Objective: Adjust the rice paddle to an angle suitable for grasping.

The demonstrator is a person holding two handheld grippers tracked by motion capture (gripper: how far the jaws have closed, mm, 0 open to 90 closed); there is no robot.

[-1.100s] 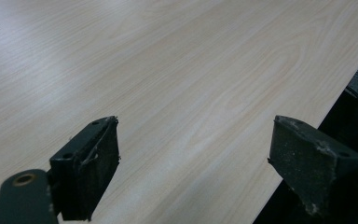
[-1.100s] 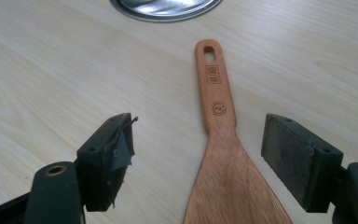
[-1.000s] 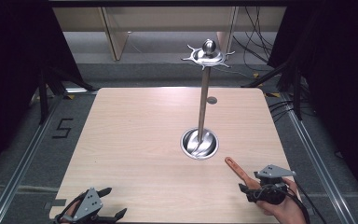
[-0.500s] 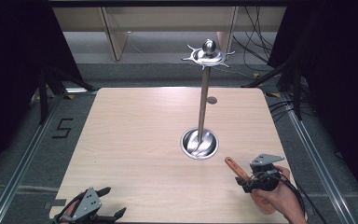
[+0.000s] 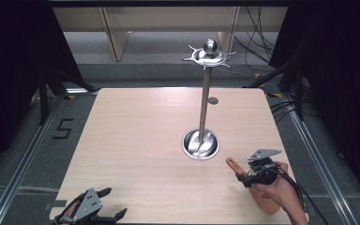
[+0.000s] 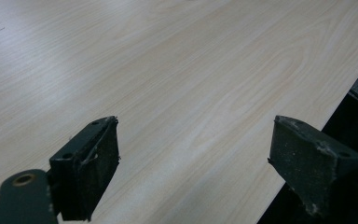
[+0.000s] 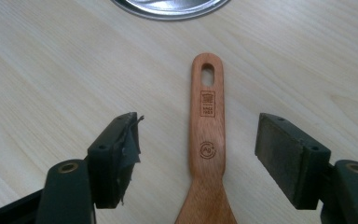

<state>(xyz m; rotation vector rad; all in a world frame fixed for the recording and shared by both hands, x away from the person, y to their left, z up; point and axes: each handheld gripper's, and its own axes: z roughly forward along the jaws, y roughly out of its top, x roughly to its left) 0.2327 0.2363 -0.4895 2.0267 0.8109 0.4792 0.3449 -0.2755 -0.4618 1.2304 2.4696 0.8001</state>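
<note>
A light wooden bench (image 5: 136, 140) is seen from above. Toward its right half stands a tall metal stand (image 5: 205, 98): a thin pole rising from a round, shiny dish-shaped base (image 5: 200, 144), topped by a ring of small hooks and a ball.

Near the bench's front right edge lies a wooden spatula (image 7: 207, 140), flat on the surface. Its handle points toward the stand's base, and the handle end has an oval hanging hole (image 7: 207, 73), with stamped marks below it. The blade end sits closer to the person, mostly under the hand.

The person's right tongs (image 7: 198, 154) hover over the spatula handle. Their jaws stand wide apart, one on each side of the handle, with bare bench visible between each pad and the wood. They hold nothing.

The left tongs (image 6: 196, 158) rest at the front left corner of the bench, well apart from everything. Their jaws are also wide, with only bare wood grain between them.

The step in hand looks like the approach to grasp the spatula. The next move likely calls for lowering the right tongs until the pads flank the handle, then closing firmly on its narrow sides. Lifting would follow, probably to hang the spatula by its hole on a hook.
</note>
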